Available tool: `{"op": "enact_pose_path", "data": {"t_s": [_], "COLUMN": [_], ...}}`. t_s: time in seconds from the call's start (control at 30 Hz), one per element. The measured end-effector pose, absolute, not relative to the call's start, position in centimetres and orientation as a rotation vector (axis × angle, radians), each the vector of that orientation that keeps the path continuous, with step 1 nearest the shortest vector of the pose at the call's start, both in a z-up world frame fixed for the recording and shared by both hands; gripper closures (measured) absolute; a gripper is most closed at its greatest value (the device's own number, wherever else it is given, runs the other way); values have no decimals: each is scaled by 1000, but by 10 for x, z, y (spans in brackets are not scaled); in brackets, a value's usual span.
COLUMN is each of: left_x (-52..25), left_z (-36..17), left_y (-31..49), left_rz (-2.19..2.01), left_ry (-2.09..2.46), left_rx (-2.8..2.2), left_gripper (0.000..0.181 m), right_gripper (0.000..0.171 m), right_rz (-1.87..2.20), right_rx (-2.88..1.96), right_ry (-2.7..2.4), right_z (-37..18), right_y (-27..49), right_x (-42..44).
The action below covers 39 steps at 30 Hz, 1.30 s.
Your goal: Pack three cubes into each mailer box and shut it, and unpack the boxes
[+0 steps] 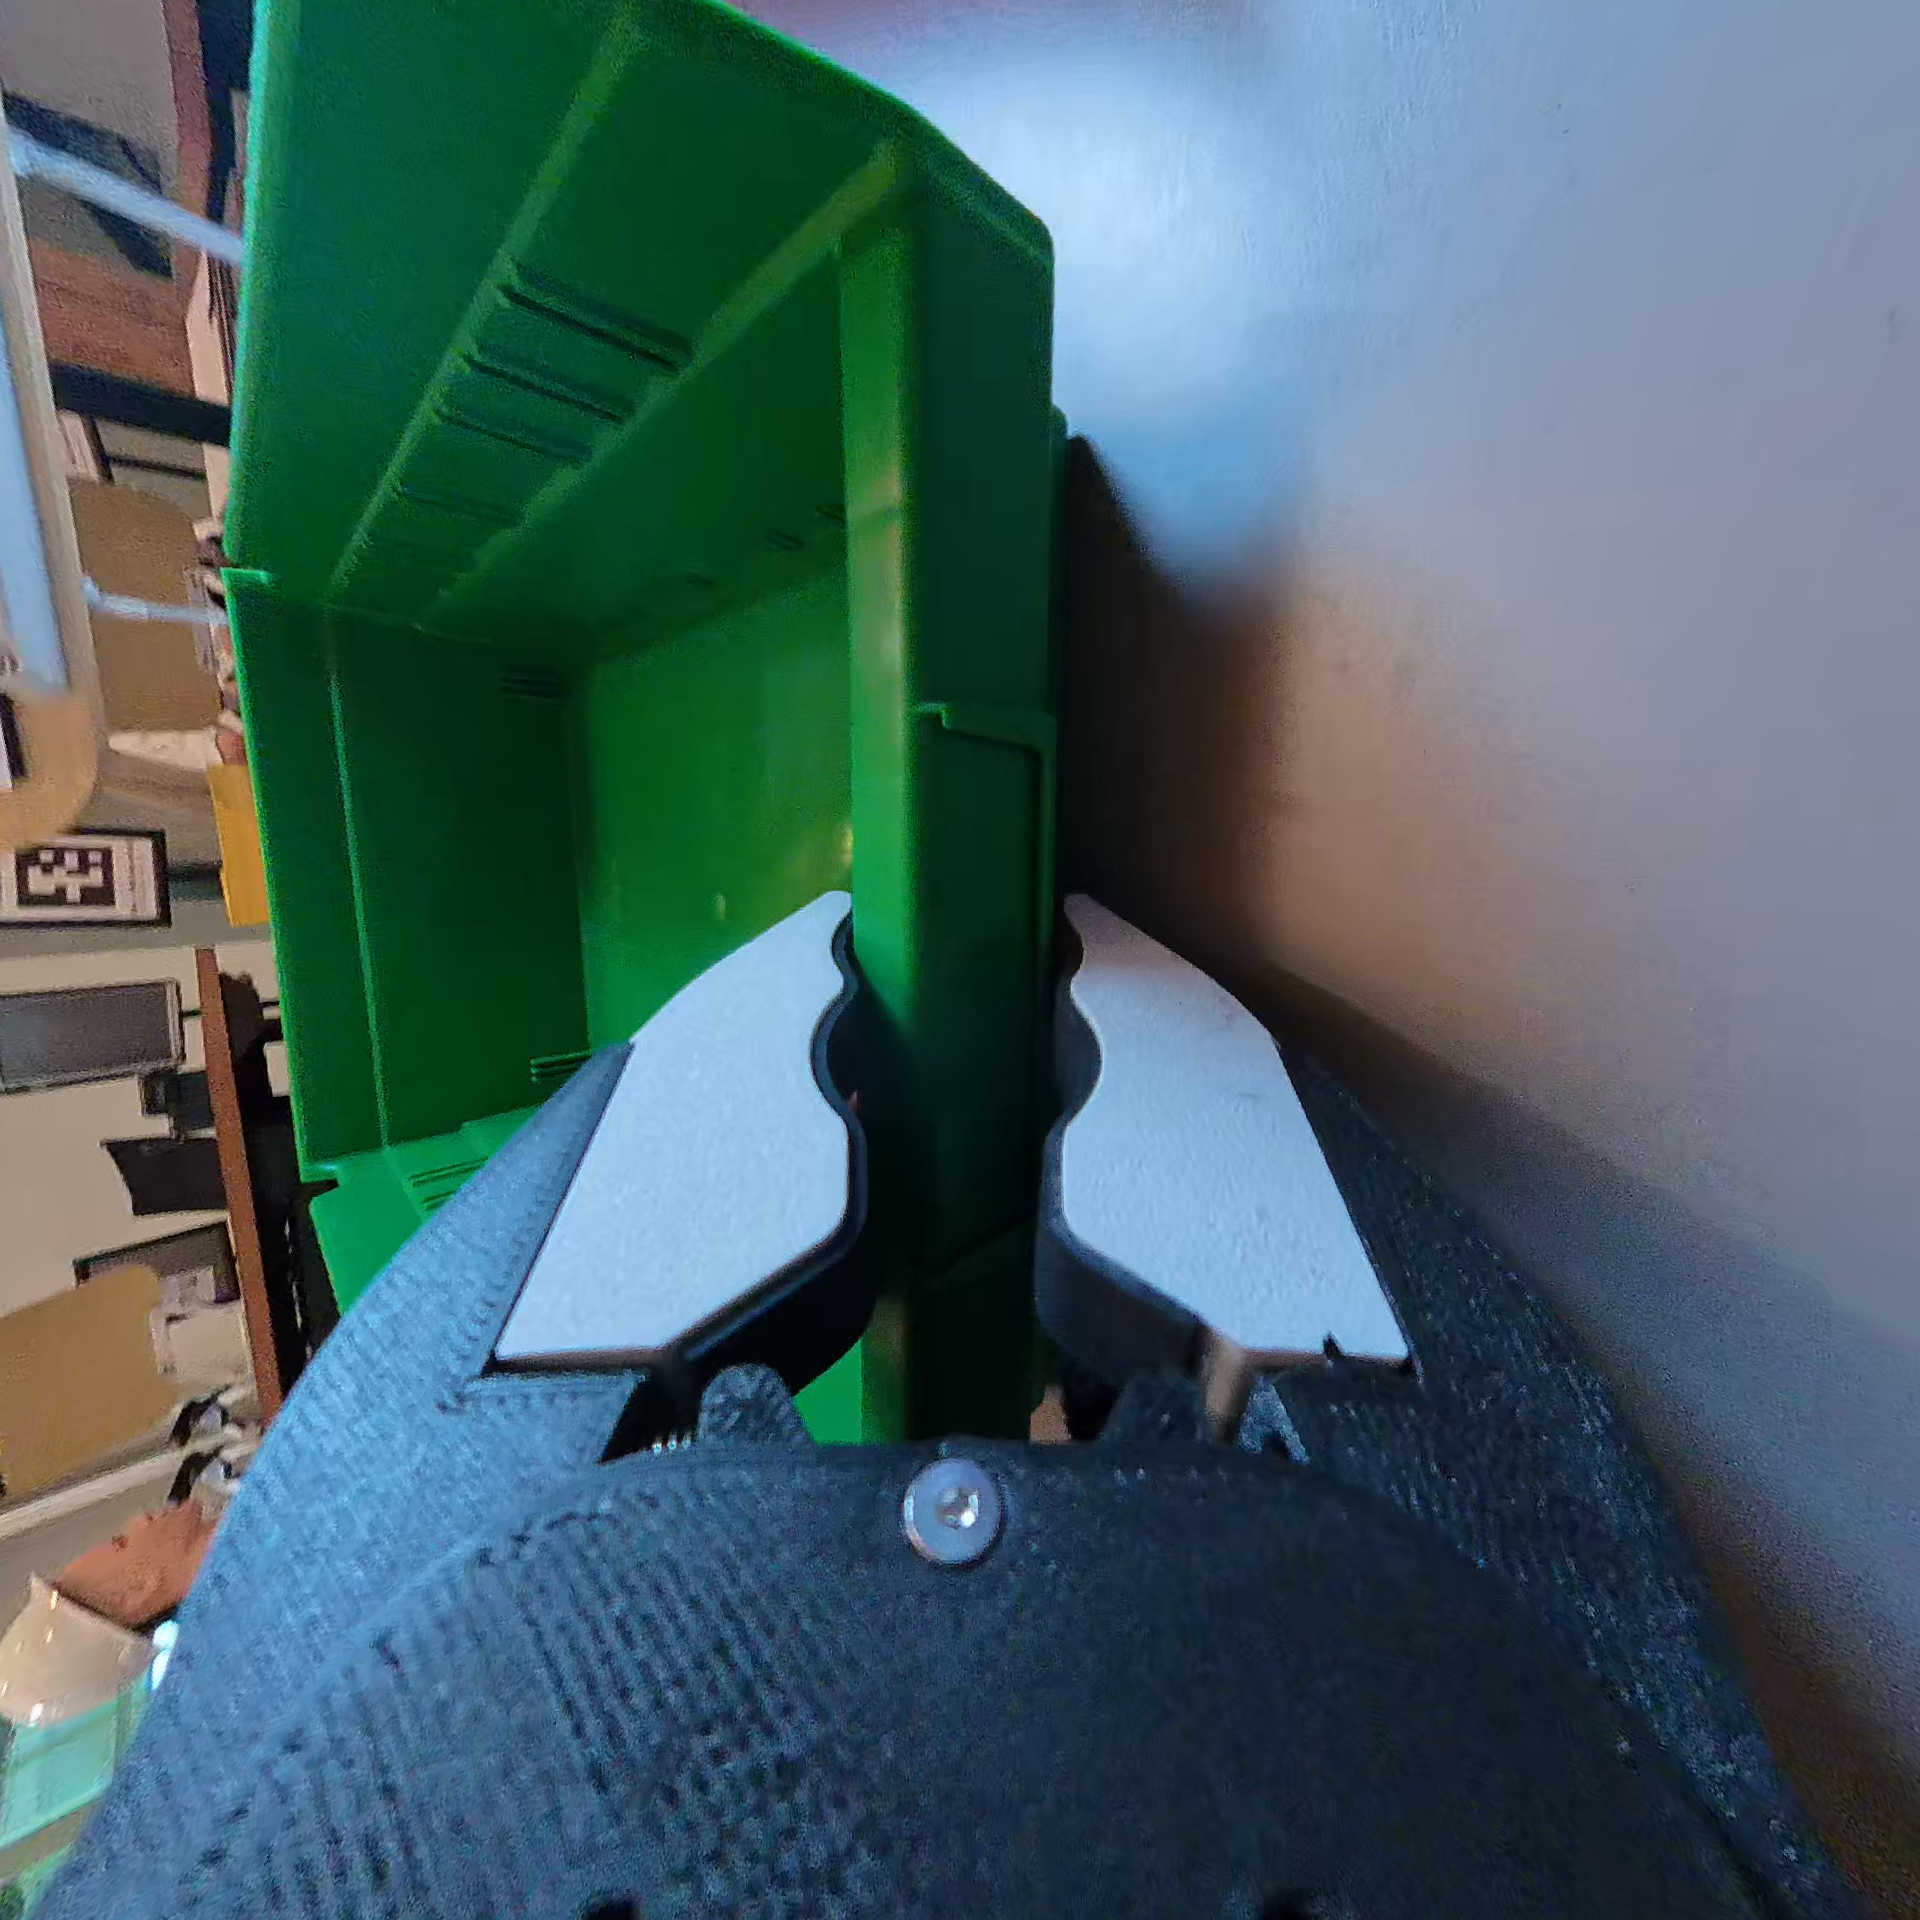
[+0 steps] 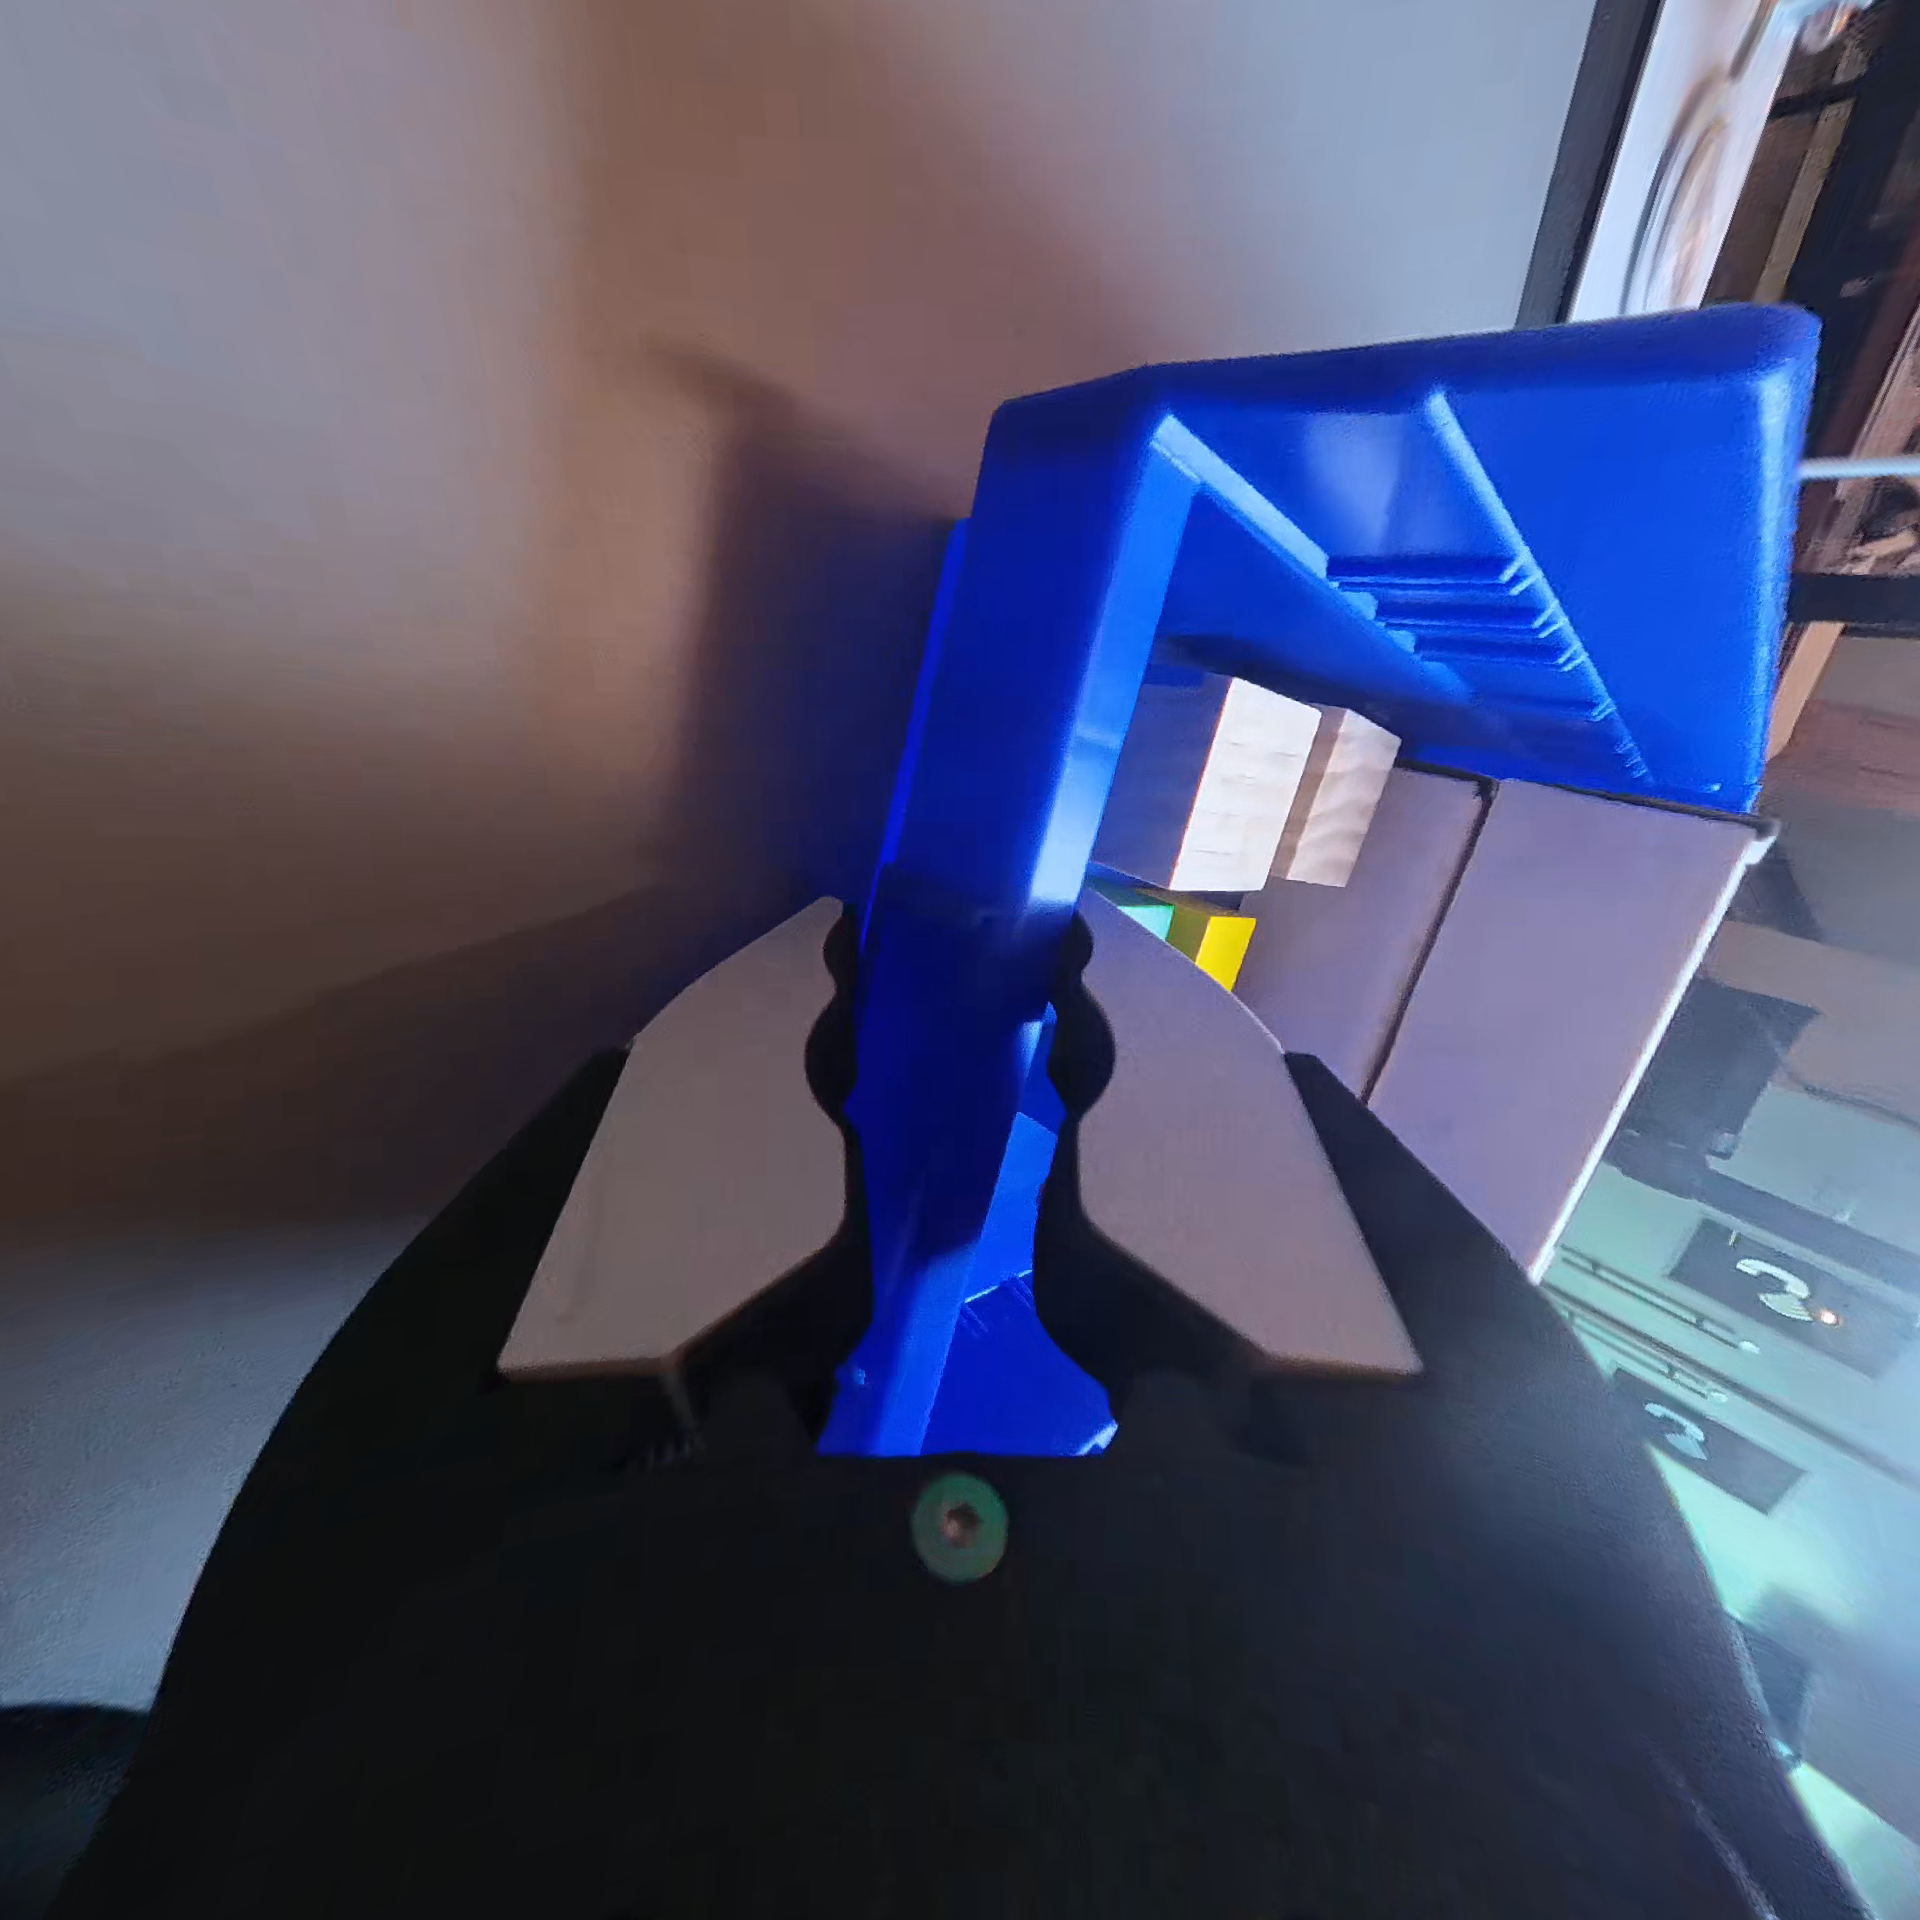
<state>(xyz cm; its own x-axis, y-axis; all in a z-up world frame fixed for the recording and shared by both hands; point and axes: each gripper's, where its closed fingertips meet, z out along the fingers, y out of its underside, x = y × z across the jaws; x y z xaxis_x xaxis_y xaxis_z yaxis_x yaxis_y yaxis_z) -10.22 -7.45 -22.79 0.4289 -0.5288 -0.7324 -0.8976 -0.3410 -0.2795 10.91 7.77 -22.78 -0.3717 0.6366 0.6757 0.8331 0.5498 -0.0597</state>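
My left gripper (image 1: 956,935) is shut on the wall of a green plastic bin (image 1: 540,436), one finger inside and one outside; the bin looks empty and is turned on its side in this view. My right gripper (image 2: 961,935) is shut on the wall of a blue plastic bin (image 2: 1558,468), tipped over an open cardboard mailer box (image 2: 1507,987). Pale wooden cubes (image 2: 1247,800) sit at the bin's mouth, and a yellow cube (image 2: 1221,945) and a light green cube (image 2: 1148,920) show below them, behind my finger.
A plain pale surface (image 1: 1507,520) fills the right of the left wrist view and the left of the right wrist view (image 2: 416,520). Cardboard boxes (image 1: 83,1371) and a black-and-white marker tag (image 1: 83,878) lie at the far left. A glossy floor (image 2: 1766,1403) lies at the right. Tip to tip, the grippers are about 25 cm apart.
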Motion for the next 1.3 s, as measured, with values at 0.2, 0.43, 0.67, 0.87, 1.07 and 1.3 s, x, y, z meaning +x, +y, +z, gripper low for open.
{"op": "enact_pose_path", "data": {"t_s": [0.2, 0.43, 0.67, 0.87, 1.07, 1.3], "left_x": [-88, -26, 60, 64, 62, 82], "left_z": [-221, -175, -167, -185, -181, -152], "left_y": [-25, -61, -109, -68, -48, -65], "left_rz": [695, 105, -268, -116, 36, 51], "left_ry": [1140, 635, 231, 44, 53, 155], "left_rx": [-1960, -1983, -1950, -1938, -1945, -1917], "left_gripper": [137, 133, 127, 128, 162, 163], "right_gripper": [140, 137, 130, 118, 155, 167], "right_rz": [-346, 93, 586, 471, 303, 228], "right_rx": [-1091, -1103, -1554, -1830, -1842, -1796], "right_ry": [-2092, -1994, -1125, -936, -920, -810], "right_z": [-227, -204, -118, -170, -176, -126], "right_y": [35, -75, -57, 19, 39, 28], "right_x": [107, 115, 200, 234, 221, 241]}}
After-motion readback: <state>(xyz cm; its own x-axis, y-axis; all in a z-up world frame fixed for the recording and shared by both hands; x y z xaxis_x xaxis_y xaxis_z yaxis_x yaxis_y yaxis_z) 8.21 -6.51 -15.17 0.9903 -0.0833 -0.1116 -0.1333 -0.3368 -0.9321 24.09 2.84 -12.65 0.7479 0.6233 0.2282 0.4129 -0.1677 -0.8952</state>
